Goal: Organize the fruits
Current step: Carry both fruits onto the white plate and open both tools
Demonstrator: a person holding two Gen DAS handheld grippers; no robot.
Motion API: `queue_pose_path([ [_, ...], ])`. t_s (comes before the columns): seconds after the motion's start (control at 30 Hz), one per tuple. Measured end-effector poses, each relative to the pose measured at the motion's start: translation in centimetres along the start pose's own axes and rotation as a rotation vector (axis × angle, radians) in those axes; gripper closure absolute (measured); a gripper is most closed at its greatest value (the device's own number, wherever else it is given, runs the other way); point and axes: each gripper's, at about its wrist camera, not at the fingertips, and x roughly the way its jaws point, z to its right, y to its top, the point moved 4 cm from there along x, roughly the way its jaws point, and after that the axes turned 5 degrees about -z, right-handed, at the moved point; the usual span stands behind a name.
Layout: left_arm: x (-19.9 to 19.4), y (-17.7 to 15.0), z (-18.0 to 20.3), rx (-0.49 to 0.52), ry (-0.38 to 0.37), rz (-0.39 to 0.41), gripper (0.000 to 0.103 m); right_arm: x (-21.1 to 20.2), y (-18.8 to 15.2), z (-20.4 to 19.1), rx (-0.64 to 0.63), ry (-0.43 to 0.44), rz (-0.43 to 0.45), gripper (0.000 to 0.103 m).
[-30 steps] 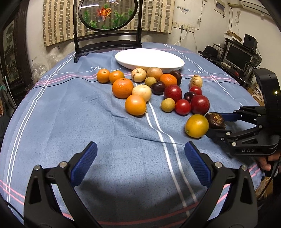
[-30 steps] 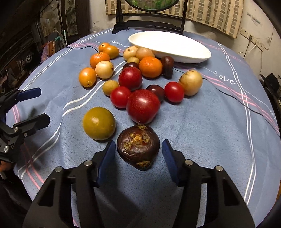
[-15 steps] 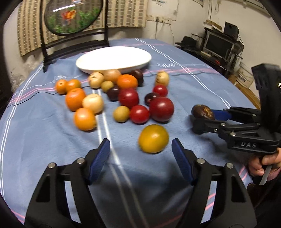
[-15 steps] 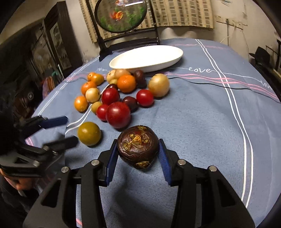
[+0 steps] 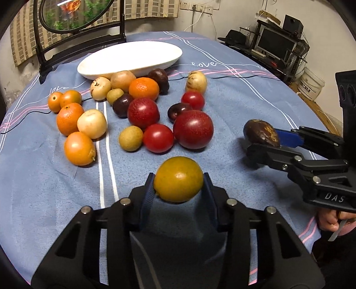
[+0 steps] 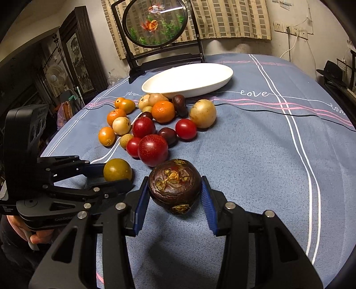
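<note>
Left gripper (image 5: 178, 185) fingers (image 5: 148, 189) closing on yellow-green fruit (image 5: 178, 179) at near edge of blue-clothed bench (image 5: 244, 93), loose fruit pile (image 5: 142, 106) centre, white dish (image 5: 131, 59) behind it, right gripper (image 6: 174, 195) fingers (image 6: 208, 201) pinching dark brown fruit (image 6: 174, 185).

In the left wrist view, the plate (image 5: 129, 58) lies in the upper middle of the frame, on the tablecloth (image 5: 44, 182). The heap of fruit (image 5: 142, 111) lies just below it, across the centre. One round fruit (image 5: 178, 179) sits lower centre, between the left gripper (image 5: 178, 189) fingers. At right, the right gripper (image 5: 262, 140) has a wrinkled fruit (image 5: 260, 133) between its fingers. The framed stand (image 5: 75, 20) stands upper left, behind the plate.
</note>
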Motion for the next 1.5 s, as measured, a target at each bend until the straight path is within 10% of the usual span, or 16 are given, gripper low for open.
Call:
queue_pose_path([
  [0.33, -2.4, 1.0, -0.9, -0.007, -0.069, 0.05, 0.061, -0.2, 0.6, -0.3, -0.017, 0.044, -0.041, 0.058],
  [0.6, -4.3, 9.5, -7.3, -0.068, -0.085, 0.115, 0.06, -0.7, 10.4, -0.7, -0.072, -0.012, 0.088, 0.058],
  [0.9, 3.6, 19.8, -15.2, -0.193, -0.007, 0.078, 0.06, 10.5, 20.2, 2.8, 0.016, -0.033, -0.002, 0.058],
  [1.3, 9.8, 21.4, -16.1, -0.156, 0.029, -0.043, 0.06, 16.8, 21.4, 3.4, -0.06, -0.128, -0.161, 0.058],
  [1.37, 9.5, 21.6, -16.2, -0.158, 0.05, -0.033, 0.04, 17.1, 21.3, 3.1, -0.079, -0.143, -0.177, 0.053],
  [1.5, 5.8, 21.6, -15.7, -0.138, 0.072, 0.046, 0.032, 14.9, 21.3, 2.7, -0.089, -0.157, -0.141, 0.044],
])
